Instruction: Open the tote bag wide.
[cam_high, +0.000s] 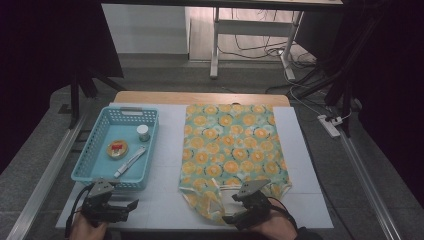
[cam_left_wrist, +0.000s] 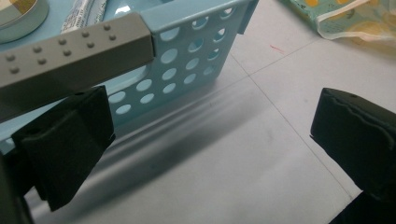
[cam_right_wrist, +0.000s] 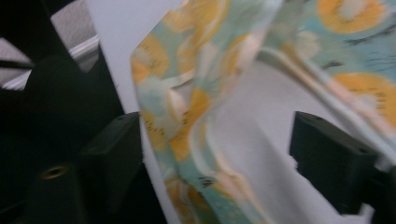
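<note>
Right hand enters the high view at about 5 o'clock, forearm low over the near table edge, carrying the right gripper (cam_high: 235, 207) tipped toward 10 o'clock onto the near end of the orange-print cloth (cam_high: 232, 145).

Right gripper view: the jaws stand apart, with a folded edge strap of the cloth (cam_right_wrist: 187, 140) running up between them. The left pad sits just beside the fabric; the right pad is off it, white table showing in the gap. No pinch visible; the picture is blurred, so contact on the left pad cannot be confirmed. Jaws partly spread, not pressing the cloth.

Cloth: lies flat on the white table (cam_high: 170, 200), centre to right of centre. Long axis runs 12 to 6 o'clock in the high view; the far edge is straight, the near end is rumpled with a loop-like strap at about 6 o'clock, under the right gripper.

Left hand at 7 o'clock, resting low at the near table edge. Left gripper (cam_high: 127, 206) points toward 3 o'clock, jaws spread wide with bare table between them, touching nothing. It sits just beside the near wall of the blue basket (cam_high: 95, 155); left gripper view shows that perforated wall (cam_left_wrist: 187, 70) close ahead.
</note>
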